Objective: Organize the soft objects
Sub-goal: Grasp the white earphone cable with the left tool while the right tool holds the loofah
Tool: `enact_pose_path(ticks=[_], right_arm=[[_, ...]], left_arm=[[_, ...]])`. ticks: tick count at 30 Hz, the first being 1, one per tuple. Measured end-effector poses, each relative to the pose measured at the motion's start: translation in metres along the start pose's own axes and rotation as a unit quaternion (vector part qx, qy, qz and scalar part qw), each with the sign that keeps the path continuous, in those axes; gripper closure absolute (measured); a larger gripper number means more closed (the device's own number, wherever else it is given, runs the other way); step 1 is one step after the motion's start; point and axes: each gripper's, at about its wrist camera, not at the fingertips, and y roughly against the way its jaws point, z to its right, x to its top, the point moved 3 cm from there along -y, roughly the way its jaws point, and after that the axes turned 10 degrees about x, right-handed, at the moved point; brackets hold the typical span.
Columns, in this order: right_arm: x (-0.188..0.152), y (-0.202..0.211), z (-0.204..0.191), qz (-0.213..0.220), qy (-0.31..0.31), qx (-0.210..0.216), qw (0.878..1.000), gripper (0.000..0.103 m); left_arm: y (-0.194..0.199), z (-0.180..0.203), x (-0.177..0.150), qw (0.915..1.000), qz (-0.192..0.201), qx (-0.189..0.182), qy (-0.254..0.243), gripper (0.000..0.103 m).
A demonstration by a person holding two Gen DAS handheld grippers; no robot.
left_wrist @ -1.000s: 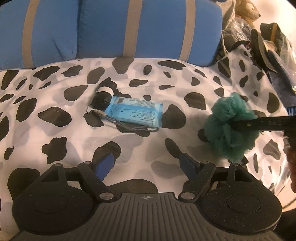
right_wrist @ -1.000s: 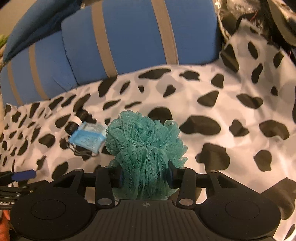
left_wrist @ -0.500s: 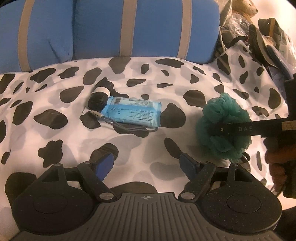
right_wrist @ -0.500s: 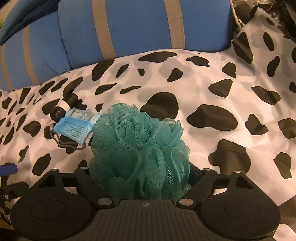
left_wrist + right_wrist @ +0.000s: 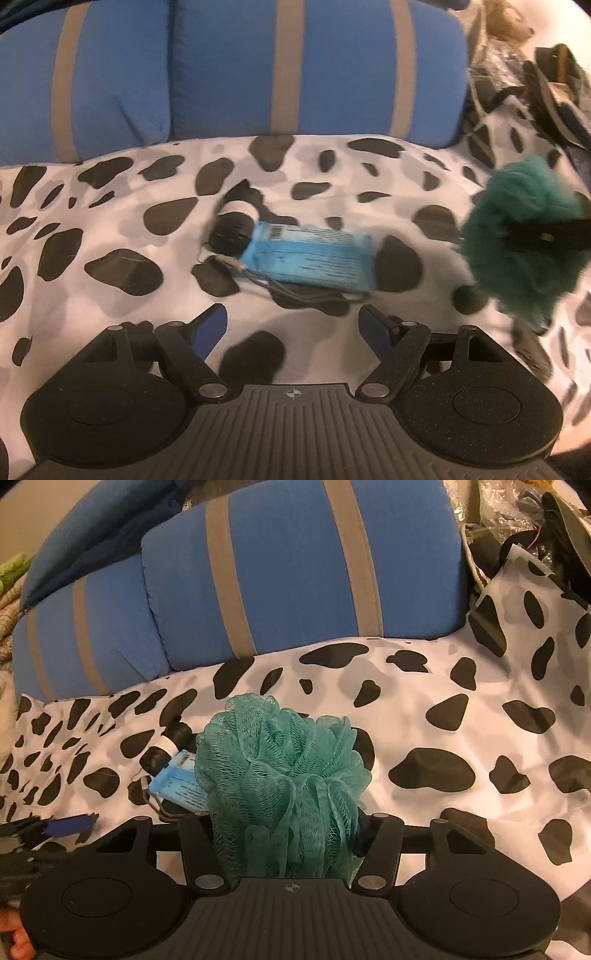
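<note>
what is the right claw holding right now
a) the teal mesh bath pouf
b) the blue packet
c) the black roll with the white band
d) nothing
a: in the right wrist view the teal mesh bath pouf is pinched in the right claw, while the blue packet and black roll lie on the spotted cover.

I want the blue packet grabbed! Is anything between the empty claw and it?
No, only bare spotted blanket lies between the left claw and the blue packet, in the left wrist view.

Warm dim light, left-view motion blur
</note>
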Motion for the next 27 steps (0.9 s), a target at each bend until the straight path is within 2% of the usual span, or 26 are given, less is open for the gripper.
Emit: enact_pose_path(ticks=[5,9,11,15,16,18,21,23,27], right_arm=[[0.001,0.007,-0.002,0.005,-0.002,0.013,1.000,0.045],[0.000,0.008,-0.003,0.005,-0.003,0.019,1.000,0.045],[0.000,0.008,-0.004,0.005,-0.002,0.022,1.000,0.045],[0.000,0.008,-0.003,0.004,-0.004,0.023,1.000,0.045],[-0.001,0.008,-0.002,0.003,-0.005,0.022,1.000,0.045],[0.000,0.008,-0.001,0.003,-0.005,0.020,1.000,0.045],[0.001,0.007,-0.001,0.004,-0.006,0.021,1.000,0.045],[0.000,0.007,-0.002,0.003,-0.005,0.021,1.000,0.045],[-0.001,0.006,-0.004,0.001,-0.001,0.022,1.000,0.045]], left_arm=[[-0.028,-0.015,0.007,0.9988,-0.009,-0.013,0.046,0.026],[-0.049,-0.028,0.011,0.9943,-0.026,-0.033,0.098,0.033],[-0.060,-0.034,0.013,0.9904,-0.036,-0.046,0.125,0.045],[-0.076,-0.044,0.012,0.9813,-0.051,-0.069,0.173,0.050],[-0.078,-0.045,0.013,0.9793,-0.049,-0.074,0.182,0.054],[-0.082,-0.049,0.013,0.9744,-0.052,-0.083,0.202,0.065],[-0.084,-0.055,0.012,0.9608,-0.063,-0.107,0.248,0.083],[-0.084,-0.057,0.012,0.9559,-0.075,-0.112,0.261,0.096],[-0.072,-0.060,0.015,0.9541,-0.069,-0.119,0.266,0.099]])
